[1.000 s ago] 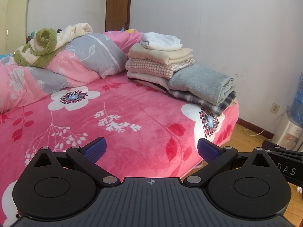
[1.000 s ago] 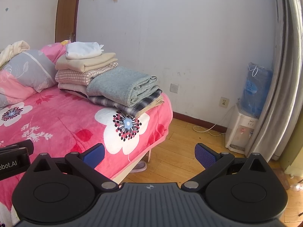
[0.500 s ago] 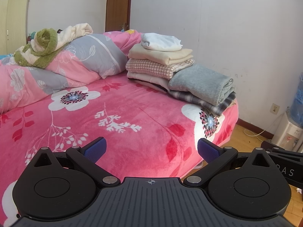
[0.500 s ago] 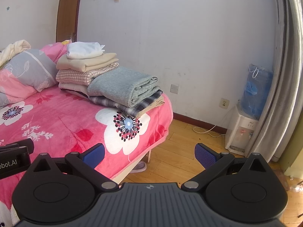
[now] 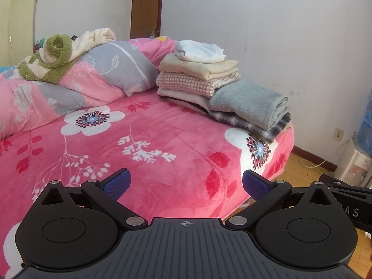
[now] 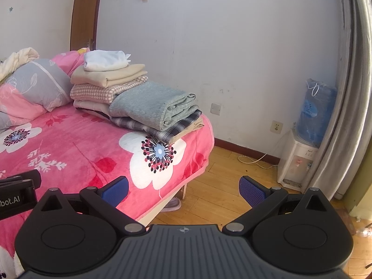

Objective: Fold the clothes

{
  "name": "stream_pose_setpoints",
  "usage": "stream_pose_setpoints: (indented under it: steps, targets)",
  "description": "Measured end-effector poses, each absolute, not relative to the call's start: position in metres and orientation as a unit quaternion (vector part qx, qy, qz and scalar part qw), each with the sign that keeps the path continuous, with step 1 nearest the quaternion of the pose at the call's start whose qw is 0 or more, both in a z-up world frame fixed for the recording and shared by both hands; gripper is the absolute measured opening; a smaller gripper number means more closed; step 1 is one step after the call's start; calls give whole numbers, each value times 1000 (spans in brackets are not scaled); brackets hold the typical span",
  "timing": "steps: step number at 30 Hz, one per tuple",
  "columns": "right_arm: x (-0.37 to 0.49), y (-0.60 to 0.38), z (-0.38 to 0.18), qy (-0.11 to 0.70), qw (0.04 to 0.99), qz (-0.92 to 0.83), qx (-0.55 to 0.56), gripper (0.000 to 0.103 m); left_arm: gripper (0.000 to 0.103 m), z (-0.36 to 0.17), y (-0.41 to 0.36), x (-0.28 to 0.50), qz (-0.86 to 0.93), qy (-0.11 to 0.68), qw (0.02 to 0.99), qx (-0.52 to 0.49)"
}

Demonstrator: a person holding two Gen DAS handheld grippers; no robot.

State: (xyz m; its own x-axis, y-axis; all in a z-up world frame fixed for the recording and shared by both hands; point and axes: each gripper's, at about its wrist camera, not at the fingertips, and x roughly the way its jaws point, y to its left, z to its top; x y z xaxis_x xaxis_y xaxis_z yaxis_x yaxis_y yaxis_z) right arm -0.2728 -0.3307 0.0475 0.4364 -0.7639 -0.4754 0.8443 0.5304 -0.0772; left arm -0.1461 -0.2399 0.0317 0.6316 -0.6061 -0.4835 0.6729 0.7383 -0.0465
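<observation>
A bed (image 5: 162, 144) with a pink flowered cover fills most of the left wrist view. At its far corner by the white wall lies a stack of folded clothes (image 5: 209, 79): a white piece on top, then beige, pink check, and a cream layer, with a grey folded piece (image 5: 248, 104) on a dark plaid one just beside it at the bed's edge. A pink and grey quilt (image 5: 93, 74) is bundled near the head, with a green and cream towel (image 5: 53, 55) lying loose on it.

Only the right wrist view shows the grey curtain (image 6: 344, 93) and the whole water dispenser (image 6: 300, 158) with its blue bottle on the wooden floor.

The left tool (image 5: 186, 183) and right tool (image 6: 183, 187) both stand wide apart, holding nothing. Partial lettering reads "bot.AI" and "AS" on the tool bodies.
</observation>
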Motion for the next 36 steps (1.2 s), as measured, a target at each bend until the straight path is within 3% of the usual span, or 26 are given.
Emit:
stream_pose_setpoints:
  steps: [36]
  targets:
    - [-274,-332,46,235,843,-475,90,103,103,31,-241,-148,-355,240,900,75]
